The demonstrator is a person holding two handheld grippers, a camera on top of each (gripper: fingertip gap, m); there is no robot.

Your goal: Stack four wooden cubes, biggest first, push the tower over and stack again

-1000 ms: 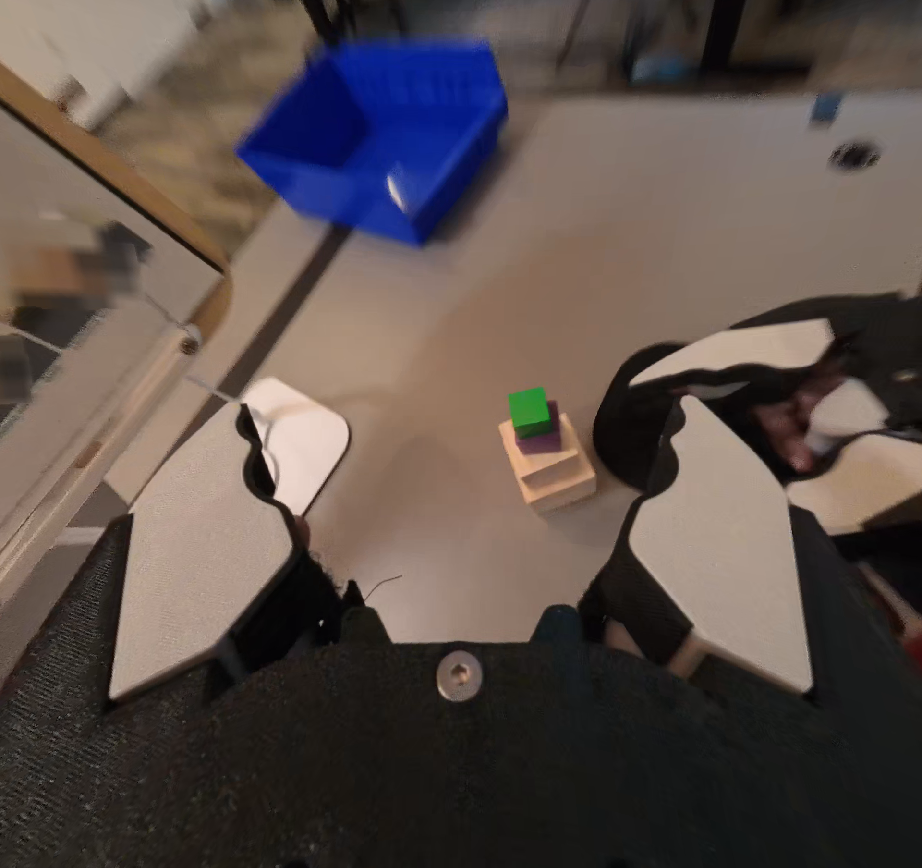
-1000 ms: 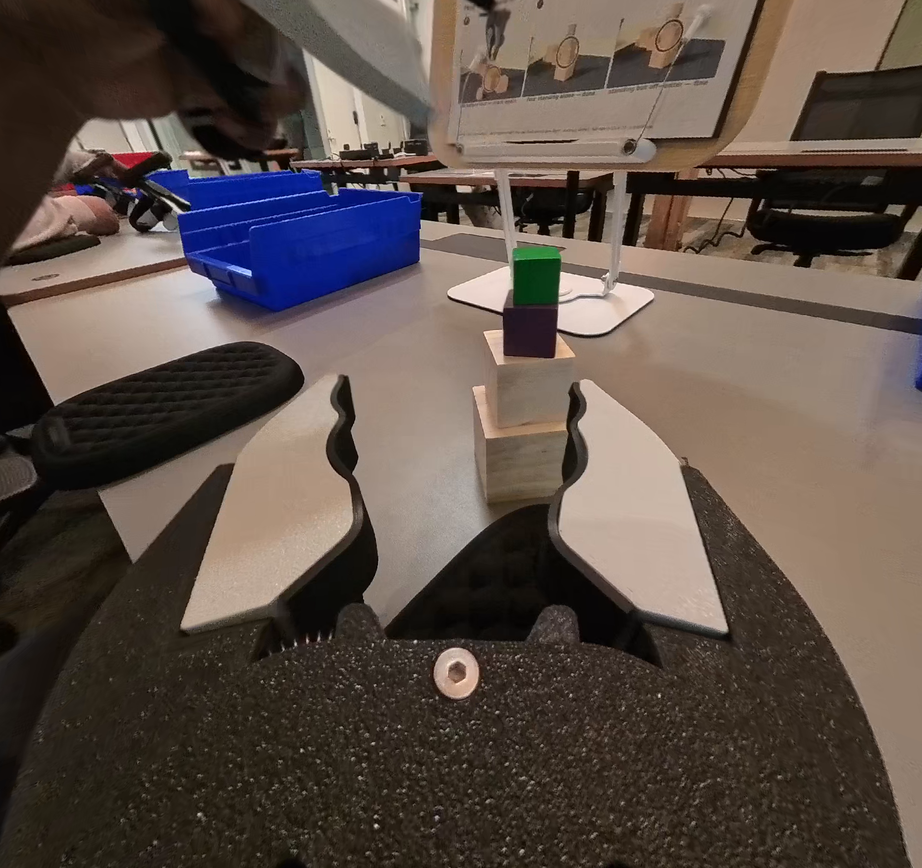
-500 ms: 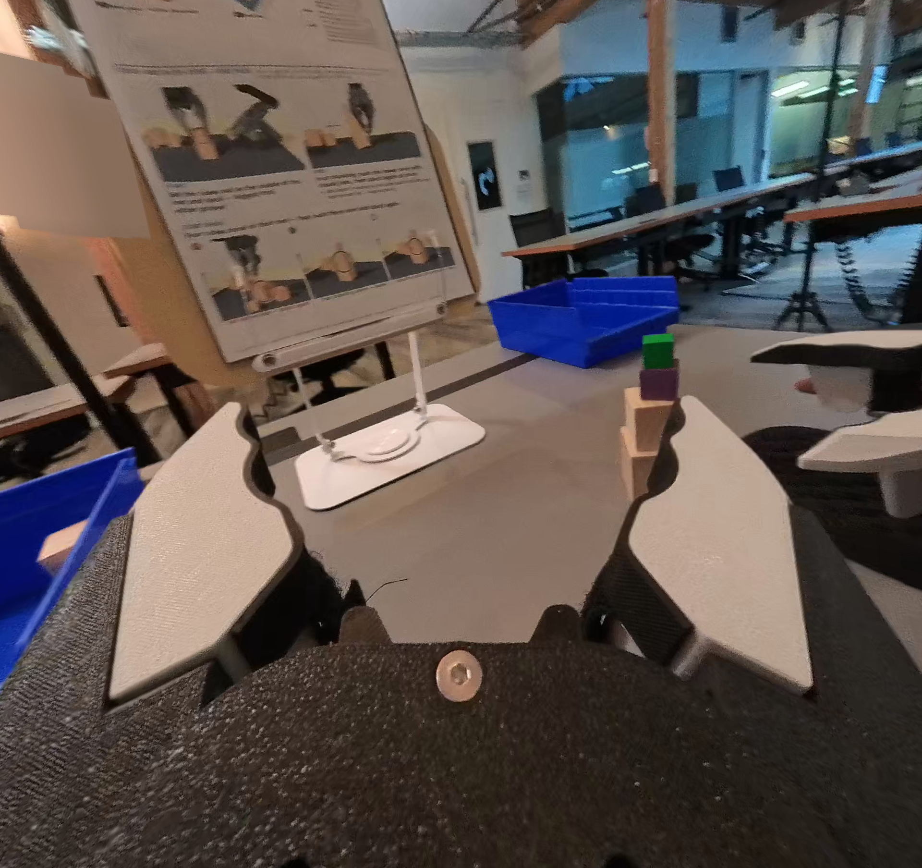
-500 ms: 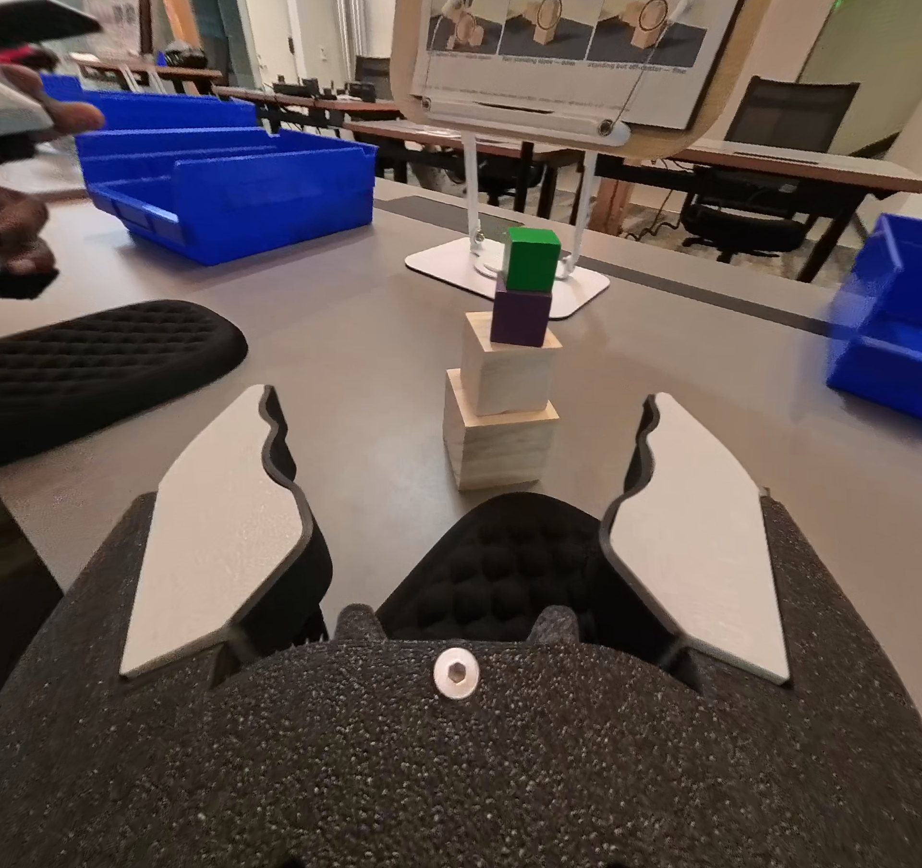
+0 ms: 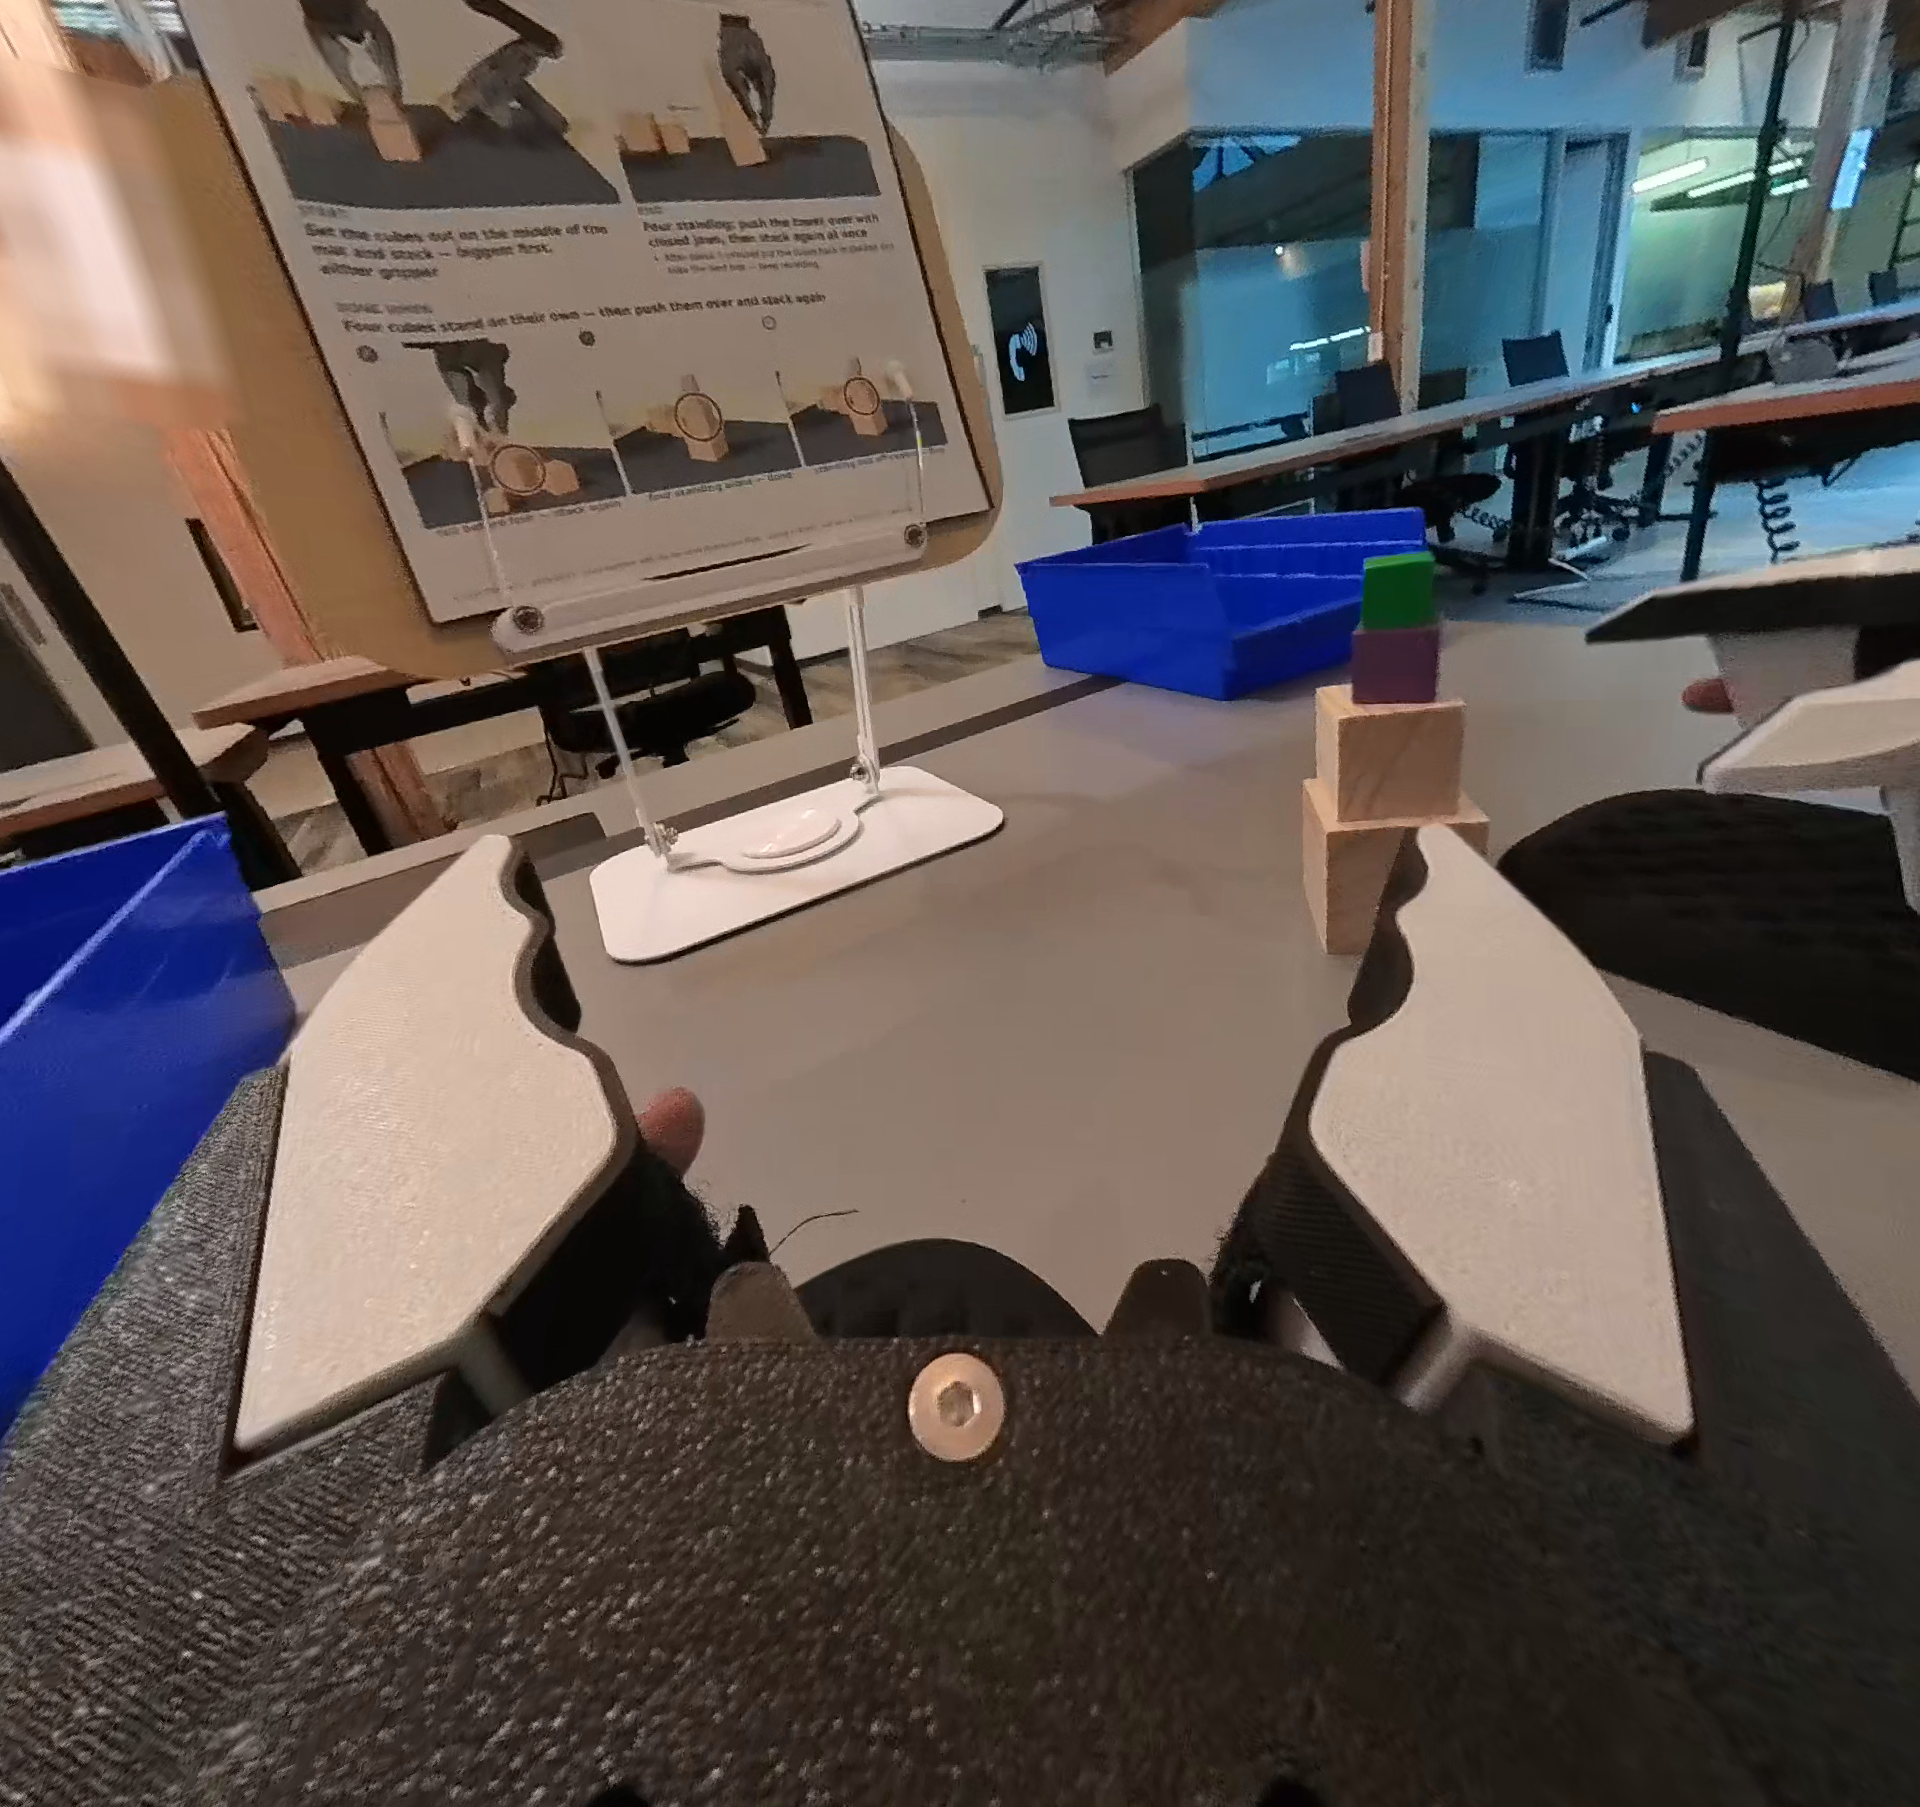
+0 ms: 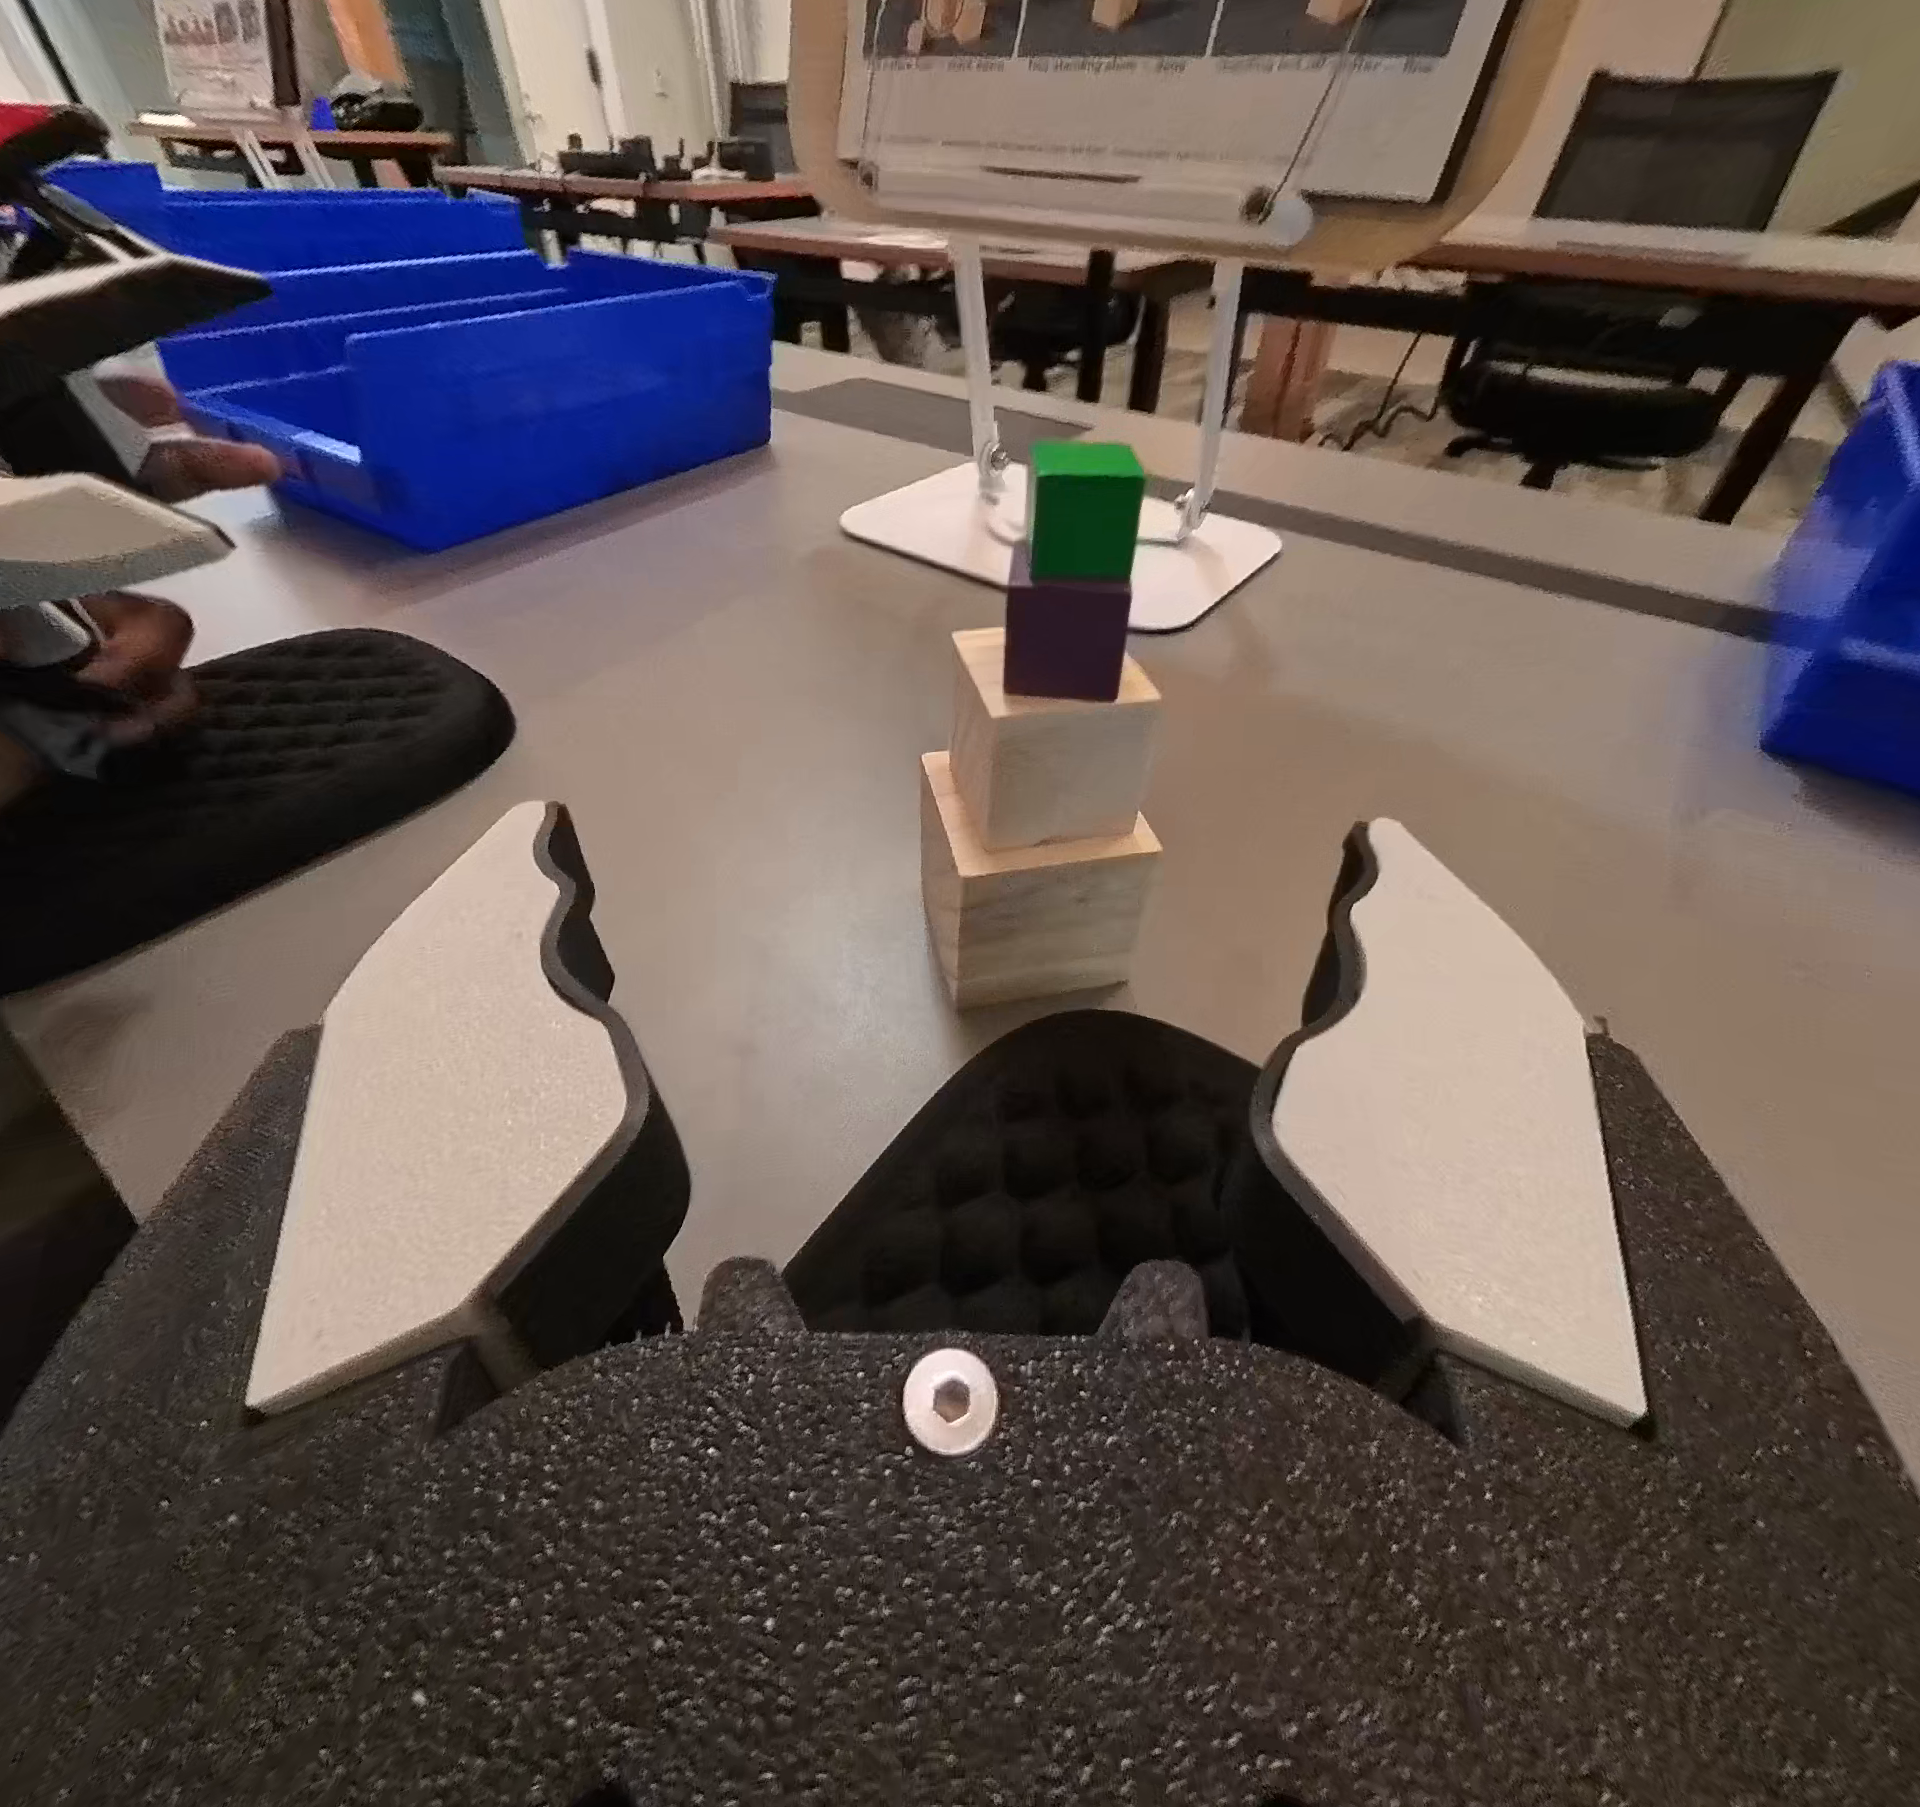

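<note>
Grey laminate covers the bench [image 6: 727,718], which carries a four-tier tower of cubes standing near its middle. The large wooden cube [image 6: 1044,921] sits at the base, a smaller wooden cube [image 6: 1060,770] rests on it slightly turned, a purple cube [image 6: 1065,635] sits on that, and a green cube [image 6: 1086,510] tops the stack. The tower stands upright and free of contact.

The right gripper [image 6: 956,884] has its jaws spread wide and holds nothing; the tower stands just ahead of its fingertips, with clear bench on both sides of the base cube. A black quilted pad [image 6: 1060,1165] lies on the bench directly under this gripper, just in front of the tower.

The left gripper [image 5: 961,900] is likewise wide open and empty, over bare bench to the left of the tower. Its right fingertip overlaps the base cube in its own view; contact cannot be confirmed. A second black pad [image 6: 260,749] lies beneath it.

Towards the far edge stands a white stand base [image 6: 1060,542] carrying an instruction board [image 5: 582,230]. A blue bin [image 6: 468,386] sits at the far left of the bench, and another blue bin [image 6: 1849,614] at the right edge.
</note>
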